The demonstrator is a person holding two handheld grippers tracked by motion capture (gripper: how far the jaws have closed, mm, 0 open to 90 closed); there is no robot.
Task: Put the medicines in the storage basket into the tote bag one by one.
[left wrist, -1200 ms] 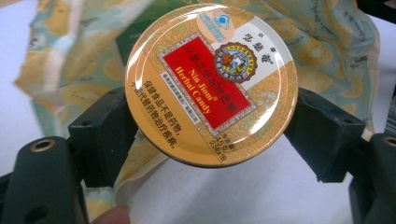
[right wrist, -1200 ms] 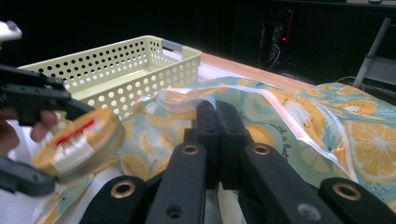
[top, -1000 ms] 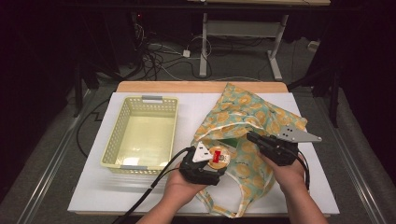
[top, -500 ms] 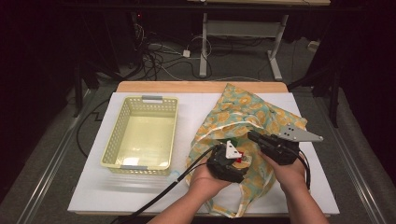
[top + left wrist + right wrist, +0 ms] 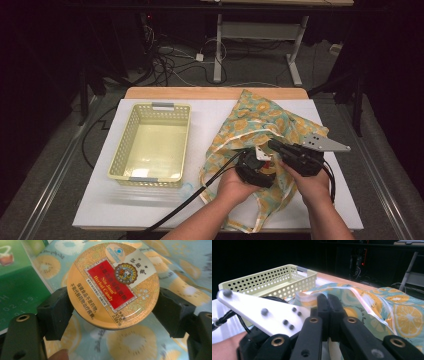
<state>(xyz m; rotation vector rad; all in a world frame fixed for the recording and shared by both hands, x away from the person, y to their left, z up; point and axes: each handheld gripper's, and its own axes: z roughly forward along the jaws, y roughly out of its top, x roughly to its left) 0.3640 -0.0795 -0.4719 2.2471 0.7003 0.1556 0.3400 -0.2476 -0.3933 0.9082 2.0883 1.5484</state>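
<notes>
My left gripper [image 5: 112, 315] is shut on a round gold candy tin [image 5: 113, 285] with a red label, gripped at its sides and held flat just above the fruit-print fabric. The orange-and-teal fruit-print bag [image 5: 260, 120] lies on the right half of the white table. In the high view the left gripper [image 5: 257, 167] sits over the bag's middle, close beside the right gripper [image 5: 274, 146]. The right gripper [image 5: 328, 302] is shut on the bag's pale rim [image 5: 312, 295] and holds it lifted.
A pale yellow perforated basket [image 5: 150, 142] stands on the table's left half, with nothing in it. A green box [image 5: 17, 285] lies at the left edge of the left gripper view, beside the fabric. Cables and table legs [image 5: 217, 45] are beyond the far edge.
The left gripper has carried the tin to the right, from the bag's left edge to its middle, right up against the right gripper. The right gripper has held its place.
</notes>
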